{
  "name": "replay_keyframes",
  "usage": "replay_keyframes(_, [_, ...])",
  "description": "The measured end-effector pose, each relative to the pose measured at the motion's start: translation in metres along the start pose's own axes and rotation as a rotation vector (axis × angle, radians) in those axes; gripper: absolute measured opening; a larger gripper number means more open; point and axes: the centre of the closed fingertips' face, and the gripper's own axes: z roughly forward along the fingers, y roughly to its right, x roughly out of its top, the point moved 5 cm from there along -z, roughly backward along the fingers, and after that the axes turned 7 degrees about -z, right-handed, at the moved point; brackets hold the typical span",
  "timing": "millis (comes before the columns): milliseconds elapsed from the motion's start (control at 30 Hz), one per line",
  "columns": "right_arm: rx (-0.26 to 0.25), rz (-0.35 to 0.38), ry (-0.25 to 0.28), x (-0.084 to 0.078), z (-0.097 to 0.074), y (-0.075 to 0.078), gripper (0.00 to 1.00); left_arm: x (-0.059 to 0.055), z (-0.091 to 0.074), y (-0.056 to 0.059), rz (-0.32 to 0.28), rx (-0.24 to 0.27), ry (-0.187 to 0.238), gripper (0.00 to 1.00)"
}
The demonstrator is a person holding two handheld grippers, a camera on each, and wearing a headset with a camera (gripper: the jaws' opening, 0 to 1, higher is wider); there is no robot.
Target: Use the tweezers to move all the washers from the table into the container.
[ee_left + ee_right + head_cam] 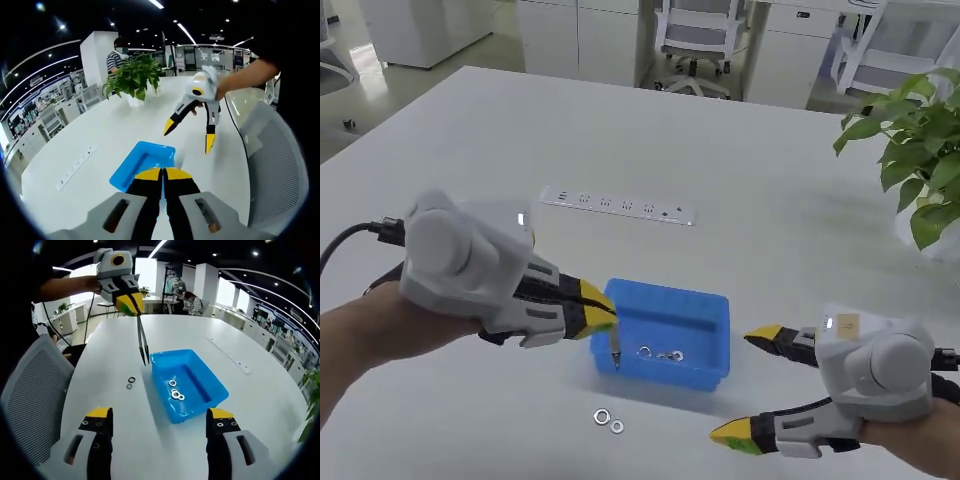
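Observation:
A blue container sits on the white table with three washers inside it. Two more washers lie on the table just in front of its left corner. My left gripper is shut on a pair of tweezers, whose tips hang closed at the container's left front corner. In the right gripper view the tweezers point down beside the container, above the two loose washers. My right gripper stands open and holds nothing, right of the container.
A white power strip lies beyond the container. A potted plant stands at the table's right edge. Office chairs are past the far edge, and a grey mesh chair sits at the near side.

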Motion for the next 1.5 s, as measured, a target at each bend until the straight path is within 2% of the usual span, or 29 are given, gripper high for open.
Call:
replay_keyframes(67, [0.003, 0.009, 0.002, 0.000, 0.001, -0.002, 0.78, -0.007, 0.001, 0.002, -0.002, -0.003, -0.015, 0.05])
replay_keyframes(100, [0.003, 0.012, 0.003, 0.000, 0.001, -0.002, 0.83, -0.012, 0.002, 0.003, -0.003, -0.005, -0.026, 0.05])
replay_keyframes(233, [0.003, 0.018, 0.003, -0.002, 0.002, -0.003, 0.85, -0.019, 0.004, 0.005, -0.006, -0.011, -0.041, 0.05])
replay_keyframes(500, [0.004, 0.024, 0.006, -0.003, 0.002, -0.003, 0.88, -0.030, 0.007, 0.005, -0.017, -0.015, -0.059, 0.05])
replay_keyframes(900, [0.011, 0.036, 0.000, -0.006, 0.003, -0.007, 0.92, -0.042, 0.012, 0.011, -0.026, -0.028, -0.085, 0.05])
replay_keyframes(1267, [0.016, 0.038, -0.002, -0.006, 0.004, -0.007, 0.92, -0.039, 0.012, 0.011, -0.036, -0.027, -0.074, 0.05])
replay_keyframes(1500, [0.021, 0.038, -0.007, -0.007, 0.004, -0.009, 0.92, -0.041, 0.013, 0.012, -0.034, -0.034, -0.083, 0.05])
